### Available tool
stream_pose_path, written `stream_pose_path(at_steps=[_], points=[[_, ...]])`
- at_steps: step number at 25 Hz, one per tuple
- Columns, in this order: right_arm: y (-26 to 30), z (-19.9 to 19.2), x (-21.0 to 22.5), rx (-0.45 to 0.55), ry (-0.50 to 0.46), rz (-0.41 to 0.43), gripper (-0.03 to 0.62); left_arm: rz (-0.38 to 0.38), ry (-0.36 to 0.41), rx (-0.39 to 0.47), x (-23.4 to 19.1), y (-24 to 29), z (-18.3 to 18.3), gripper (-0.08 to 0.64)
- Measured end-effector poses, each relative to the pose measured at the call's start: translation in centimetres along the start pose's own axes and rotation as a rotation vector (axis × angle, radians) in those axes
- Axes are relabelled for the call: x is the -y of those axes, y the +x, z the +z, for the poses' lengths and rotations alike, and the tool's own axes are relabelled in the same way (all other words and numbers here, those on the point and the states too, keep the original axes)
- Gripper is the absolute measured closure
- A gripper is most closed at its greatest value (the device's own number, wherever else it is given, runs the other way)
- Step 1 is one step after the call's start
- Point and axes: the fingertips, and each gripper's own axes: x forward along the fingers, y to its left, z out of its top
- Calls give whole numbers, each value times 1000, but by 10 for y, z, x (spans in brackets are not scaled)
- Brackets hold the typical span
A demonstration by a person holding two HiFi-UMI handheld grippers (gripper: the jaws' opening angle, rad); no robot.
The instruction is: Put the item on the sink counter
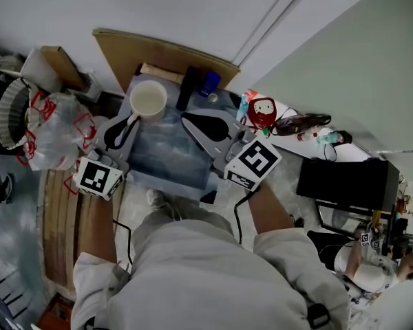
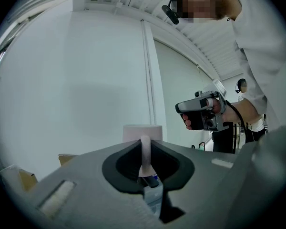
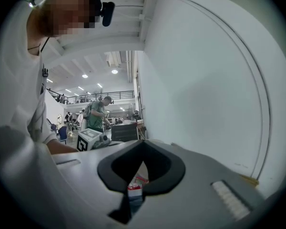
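Observation:
A white mug (image 1: 149,100) hangs over the blue-grey sink basin (image 1: 166,153), and my left gripper (image 1: 131,122) is shut on its handle. In the left gripper view the thin white handle (image 2: 145,151) stands pinched between the jaws, with the mug body (image 2: 142,131) just beyond them. My right gripper (image 1: 205,126) hovers over the right part of the basin with its jaws together and nothing in them. In the right gripper view the jaw tips (image 3: 142,144) meet, and a red and white item (image 3: 135,184) shows through the gap below them.
A wooden board (image 1: 162,52) leans on the wall behind the basin. A blue-capped bottle (image 1: 208,82) and a red and white figure (image 1: 261,112) stand at the back right. Plastic bags (image 1: 54,126) lie at the left, and a black box (image 1: 347,183) sits at the right.

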Motion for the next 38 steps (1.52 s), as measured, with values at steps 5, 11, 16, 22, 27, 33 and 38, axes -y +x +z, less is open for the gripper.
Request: stream_pose_path(at_steps=[5,11,16,22,27,33,38], points=[[5,-6,14,2,11,-7,588,7,-19,-1,-12,16,-21,522],[15,-14,29,-12,12,-14,588,5,-40,-6,-26,32,-42,522],[24,-26,42,-28,23,-15,588,8,-44,-20,-33,47,-58,522],[31,-37,49,-52,25,-17,588,16,-57,-35,-42,58,-82,522],[34,-42,56,-67,27,-21,588,25,-64,-54,-50,67,-102,522],[38,-51,61,-79,31,-23,588,34,-57,-73,-56,77,-122,522],[41,-58,64,-91,32,-27,588,35,-70,-85,-61,87,-141,522]])
